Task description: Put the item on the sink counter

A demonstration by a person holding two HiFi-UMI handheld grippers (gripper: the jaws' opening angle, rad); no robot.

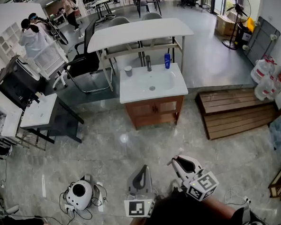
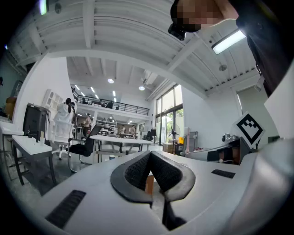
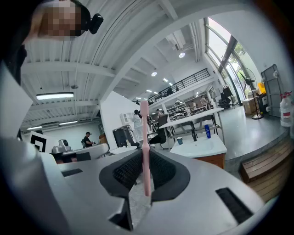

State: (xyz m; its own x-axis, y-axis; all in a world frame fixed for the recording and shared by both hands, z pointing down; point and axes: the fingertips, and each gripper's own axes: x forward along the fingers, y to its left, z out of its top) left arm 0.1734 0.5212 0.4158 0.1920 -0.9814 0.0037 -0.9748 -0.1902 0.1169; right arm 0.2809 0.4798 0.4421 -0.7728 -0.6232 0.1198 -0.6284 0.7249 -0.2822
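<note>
The floor [image 1: 109, 145] looks like polished grey stone, glossy enough to throw back a lamp's glare. At twelve o'clock the sink table [image 1: 129, 91] has a smooth, shiny white top on a reddish wooden cabinet [image 1: 154, 111]; the blue bottle [image 1: 167, 61] on it looks like plastic. At three o'clock lies a platform [image 1: 235, 113] of bare wooden slats. The left gripper [image 2: 150, 158] and the right gripper [image 3: 143, 158] have matt pale grey plastic shells and black, finely ribbed jaws; the pink stick [image 3: 144, 137] pinched in the right jaws is smooth plastic
</note>
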